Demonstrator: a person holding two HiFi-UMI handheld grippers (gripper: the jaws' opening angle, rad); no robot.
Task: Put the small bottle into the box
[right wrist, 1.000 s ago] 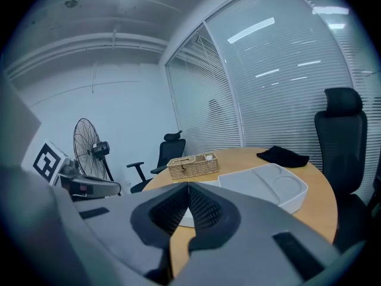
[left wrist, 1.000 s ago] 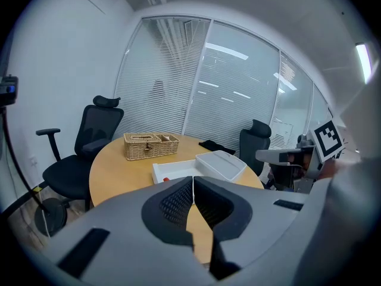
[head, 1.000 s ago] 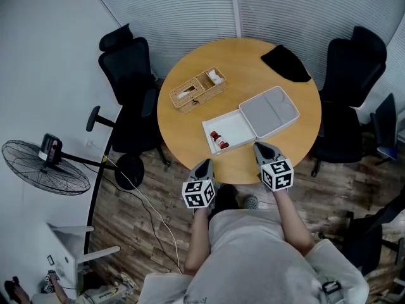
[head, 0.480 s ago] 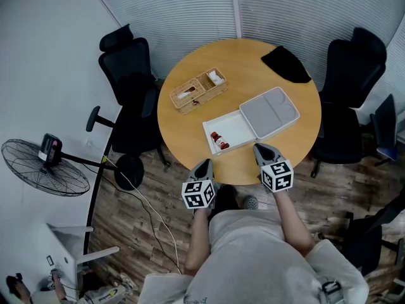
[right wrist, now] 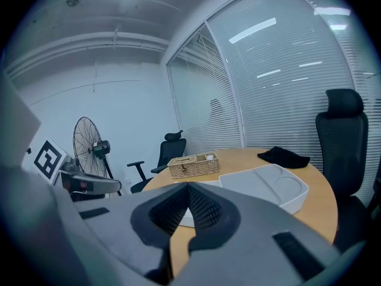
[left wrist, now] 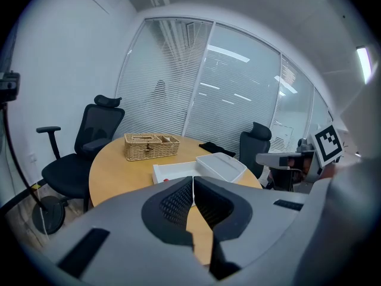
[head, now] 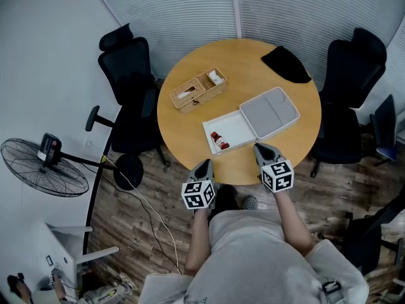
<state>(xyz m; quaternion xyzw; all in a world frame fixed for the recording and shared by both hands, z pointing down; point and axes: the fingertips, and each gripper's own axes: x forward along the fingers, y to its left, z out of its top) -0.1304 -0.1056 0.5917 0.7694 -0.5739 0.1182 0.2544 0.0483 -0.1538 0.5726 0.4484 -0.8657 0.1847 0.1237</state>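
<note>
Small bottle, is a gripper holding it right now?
No, the small bottle lies in the open white box, with nothing gripping it.

Your table [head: 253, 75] top reads as smooth light wood with a low sheen. The basket [head: 197, 89] near its left edge is rough woven wicker, and the cloth [head: 286, 63] at the far right edge is soft matt black. The box [head: 231, 128] and lid [head: 269, 111] look like smooth matt plastic, white and grey; your left gripper [left wrist: 192, 182] and right gripper [right wrist: 187, 188] are matt dark plastic with grid-textured jaw faces.
</note>
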